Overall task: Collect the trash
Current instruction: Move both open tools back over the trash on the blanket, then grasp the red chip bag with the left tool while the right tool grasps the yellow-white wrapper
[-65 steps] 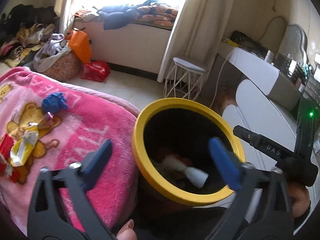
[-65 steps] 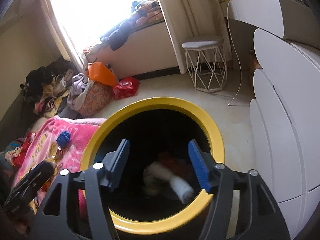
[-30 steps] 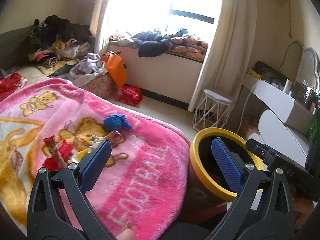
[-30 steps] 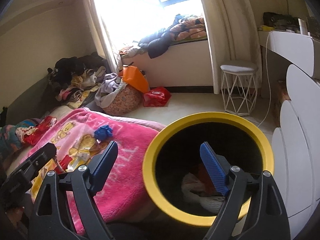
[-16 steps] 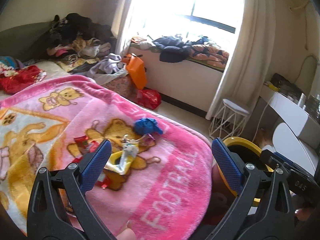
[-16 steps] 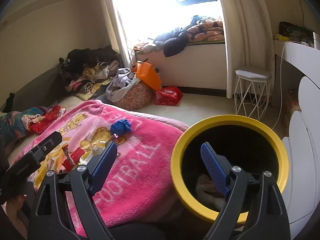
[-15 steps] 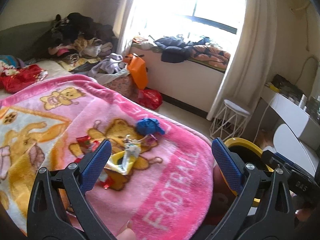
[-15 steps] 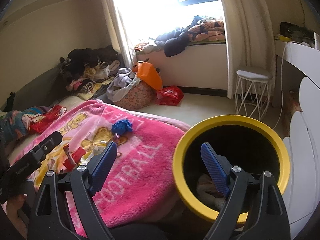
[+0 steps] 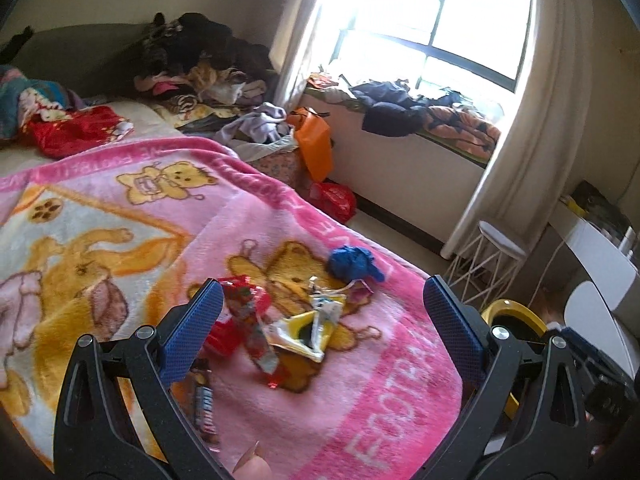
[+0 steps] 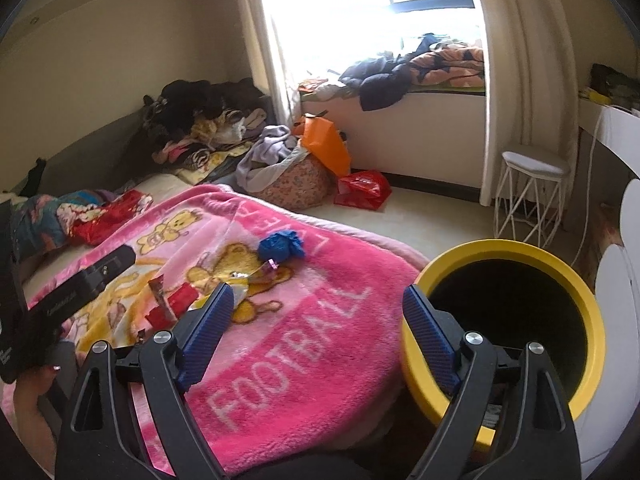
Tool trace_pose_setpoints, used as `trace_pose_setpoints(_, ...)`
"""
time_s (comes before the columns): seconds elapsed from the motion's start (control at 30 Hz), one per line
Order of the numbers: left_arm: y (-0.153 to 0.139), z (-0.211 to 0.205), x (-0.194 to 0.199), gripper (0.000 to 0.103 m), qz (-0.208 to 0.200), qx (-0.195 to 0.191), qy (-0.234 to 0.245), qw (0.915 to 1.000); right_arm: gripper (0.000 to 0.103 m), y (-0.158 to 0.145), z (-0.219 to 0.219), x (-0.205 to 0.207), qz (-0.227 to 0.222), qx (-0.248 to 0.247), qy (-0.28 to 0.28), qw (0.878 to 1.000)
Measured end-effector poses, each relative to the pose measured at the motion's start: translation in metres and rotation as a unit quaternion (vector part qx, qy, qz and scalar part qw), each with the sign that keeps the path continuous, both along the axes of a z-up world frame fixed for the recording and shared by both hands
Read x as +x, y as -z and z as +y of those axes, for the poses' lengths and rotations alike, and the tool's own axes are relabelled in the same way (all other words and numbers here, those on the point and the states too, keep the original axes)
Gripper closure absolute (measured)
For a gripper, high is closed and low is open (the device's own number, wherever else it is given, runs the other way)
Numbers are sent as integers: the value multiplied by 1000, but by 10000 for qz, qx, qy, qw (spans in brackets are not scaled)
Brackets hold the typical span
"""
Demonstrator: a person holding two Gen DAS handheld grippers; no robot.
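Wrappers [image 9: 280, 332] lie on the blanket [image 9: 360, 412] between the left gripper's [image 9: 320, 320] spread, empty fingers.

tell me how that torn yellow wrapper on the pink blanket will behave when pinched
The yellow wrapper looks thin and crumpled, so it is probably very light and floppy. Its glossy film may slip between the pads. It overlaps the red wrappers, which might drag along.
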State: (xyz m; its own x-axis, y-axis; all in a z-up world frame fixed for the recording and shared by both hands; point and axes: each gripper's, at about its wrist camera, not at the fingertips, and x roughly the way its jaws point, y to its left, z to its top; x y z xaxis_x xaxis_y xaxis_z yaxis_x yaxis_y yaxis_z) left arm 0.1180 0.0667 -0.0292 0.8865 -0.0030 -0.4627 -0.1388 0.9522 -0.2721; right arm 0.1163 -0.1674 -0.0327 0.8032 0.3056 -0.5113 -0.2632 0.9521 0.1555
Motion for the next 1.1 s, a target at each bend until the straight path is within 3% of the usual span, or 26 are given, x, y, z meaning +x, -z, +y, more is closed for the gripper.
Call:
trace_pose_setpoints(0.4,13,42,2,11,173,-129,-495,9985,19,12,56,11,151,-176,-500,9985)
trace_pose_setpoints(0.77,25,77,10,11,367,-457,-702,9958,19,42,101,39,707,-151,-634,9954)
trace_pose_setpoints(0.9,32,84,17,19,502,-565,-668,9949,20,51,112,51,898,-88,-616,9940)
trace_pose_setpoints(1.1,41,90,28,35,655,-823,-486,9933,37,68,137,66,1111,-250,-689,9911)
